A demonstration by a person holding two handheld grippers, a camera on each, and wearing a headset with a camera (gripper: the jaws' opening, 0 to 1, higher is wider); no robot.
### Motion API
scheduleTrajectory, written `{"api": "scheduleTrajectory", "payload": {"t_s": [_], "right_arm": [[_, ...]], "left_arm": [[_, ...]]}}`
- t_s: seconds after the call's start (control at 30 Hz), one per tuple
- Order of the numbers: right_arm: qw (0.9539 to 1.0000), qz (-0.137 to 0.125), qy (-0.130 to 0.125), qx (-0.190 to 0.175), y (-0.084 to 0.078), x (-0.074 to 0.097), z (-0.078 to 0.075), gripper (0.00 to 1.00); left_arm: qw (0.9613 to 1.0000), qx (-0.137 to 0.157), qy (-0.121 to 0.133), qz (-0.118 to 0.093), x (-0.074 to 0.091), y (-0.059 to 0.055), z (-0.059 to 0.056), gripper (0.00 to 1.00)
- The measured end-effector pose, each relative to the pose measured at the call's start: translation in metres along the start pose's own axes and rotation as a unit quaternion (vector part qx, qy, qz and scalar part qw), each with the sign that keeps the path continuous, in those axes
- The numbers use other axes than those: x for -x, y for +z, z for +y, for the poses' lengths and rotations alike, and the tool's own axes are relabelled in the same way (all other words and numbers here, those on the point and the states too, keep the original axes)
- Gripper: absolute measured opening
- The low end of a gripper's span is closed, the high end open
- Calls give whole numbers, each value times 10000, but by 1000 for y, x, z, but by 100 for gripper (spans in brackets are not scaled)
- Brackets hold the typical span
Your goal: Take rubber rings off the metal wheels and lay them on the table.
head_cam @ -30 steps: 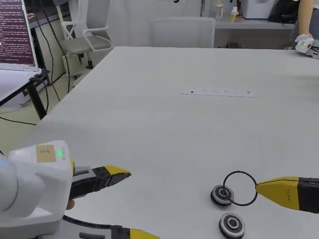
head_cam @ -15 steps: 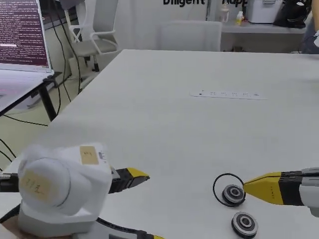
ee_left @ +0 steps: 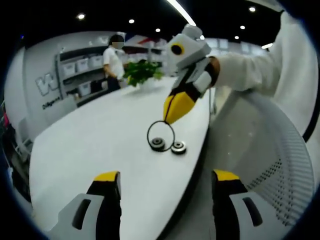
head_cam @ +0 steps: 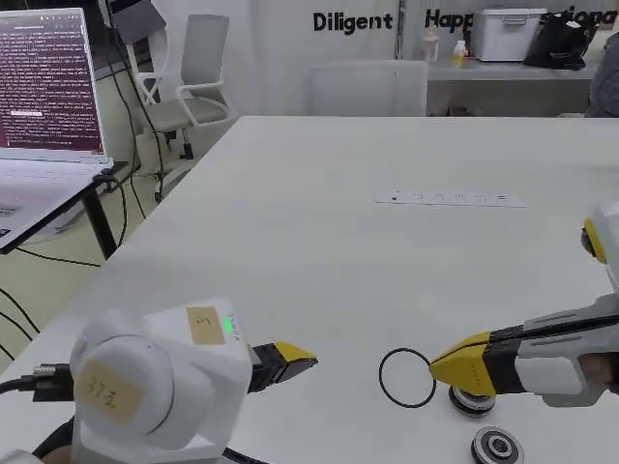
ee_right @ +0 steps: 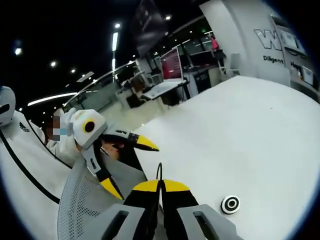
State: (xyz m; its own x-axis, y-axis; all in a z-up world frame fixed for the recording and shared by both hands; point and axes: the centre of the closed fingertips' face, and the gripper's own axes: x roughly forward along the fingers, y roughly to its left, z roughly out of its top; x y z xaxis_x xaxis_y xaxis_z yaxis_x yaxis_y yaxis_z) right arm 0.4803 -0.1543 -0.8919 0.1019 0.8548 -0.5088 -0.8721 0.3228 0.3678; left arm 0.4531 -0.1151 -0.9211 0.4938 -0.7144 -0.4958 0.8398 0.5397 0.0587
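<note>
Your right gripper (head_cam: 437,371) clamps the rubber ring (head_cam: 406,350) just beside a metal wheel (head_cam: 472,404), your left gripper (ee_left: 166,176) has its jaws spread wide and empty, and "Diligent" reads on the wall (head_cam: 280,48) far beyond that wheel.

Head view overlooks the table (head_cam: 319,251); gripper views face each other.

A lit monitor (head_cam: 48,82) showing text stands at a side desk (head_cam: 44,188) on the left, a white office chair (head_cam: 193,68) beyond it, a flat white power strip (head_cam: 450,199) lies on the table (head_cam: 290,213), and a lidded white bin (head_cam: 513,34) sits on the rear counter (head_cam: 542,70).
</note>
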Motion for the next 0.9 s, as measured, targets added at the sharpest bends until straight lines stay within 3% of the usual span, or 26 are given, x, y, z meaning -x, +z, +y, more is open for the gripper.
{"api": "scheduleTrajectory", "payload": {"t_s": [0.27, 0.43, 0.53, 0.6, 0.9], "right_arm": [[9994, 166, 18, -318, -21, -39, -17, 0], [9983, 166, 103, -556, -37, -51, -23, 0], [9964, 599, -378, -460, -62, -52, -42, 0], [9961, 645, -399, -453, -67, -55, -44, 0], [9924, 892, -653, -534, -84, -57, -59, 0]], "left_arm": [[9999, 122, -59, 5, 0, -2, -1, 75], [9994, 320, -81, -93, 0, -2, -1, 73], [9993, 353, -118, -99, -1, -2, -2, 76], [9992, 371, -104, -79, -2, -3, -2, 80], [9981, 602, -25, -105, -1, -5, 1, 79]]}}
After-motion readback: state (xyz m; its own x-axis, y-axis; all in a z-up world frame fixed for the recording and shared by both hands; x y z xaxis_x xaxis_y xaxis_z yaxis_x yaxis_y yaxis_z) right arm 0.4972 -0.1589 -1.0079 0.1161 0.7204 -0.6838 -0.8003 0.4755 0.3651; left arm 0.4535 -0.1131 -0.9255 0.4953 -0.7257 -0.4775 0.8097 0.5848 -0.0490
